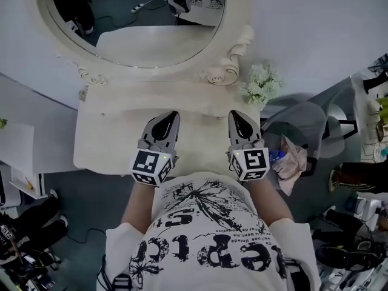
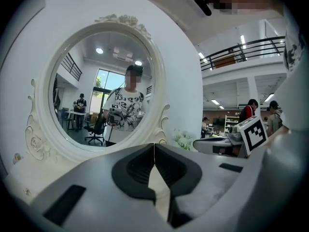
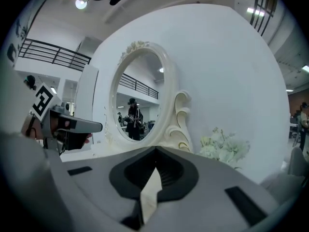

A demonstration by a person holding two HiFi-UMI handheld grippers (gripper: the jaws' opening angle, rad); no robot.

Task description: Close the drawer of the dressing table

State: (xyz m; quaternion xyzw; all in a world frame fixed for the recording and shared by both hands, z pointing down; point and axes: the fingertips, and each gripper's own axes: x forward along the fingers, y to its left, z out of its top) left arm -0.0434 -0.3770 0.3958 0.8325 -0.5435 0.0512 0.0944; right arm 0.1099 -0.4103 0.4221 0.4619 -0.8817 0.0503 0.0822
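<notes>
The cream dressing table (image 1: 103, 138) stands against a white wall, with its oval mirror (image 1: 145, 23) above. No open drawer shows from above; the table's front is hidden under my grippers. My left gripper (image 1: 171, 115) is held over the tabletop, left of centre, jaws closed tip to tip on nothing. My right gripper (image 1: 235, 115) hovers beside it to the right, also shut and empty. In the left gripper view the left gripper (image 2: 154, 146) faces the mirror (image 2: 104, 88). In the right gripper view the right gripper (image 3: 155, 150) points at the mirror frame (image 3: 166, 120).
A bunch of white flowers (image 1: 260, 83) sits at the table's right rear corner. A grey chair (image 1: 303, 126) with a pink cloth (image 1: 293, 162) stands at the right. White furniture (image 1: 18, 156) stands left of the table. Clutter lies on the floor at both lower corners.
</notes>
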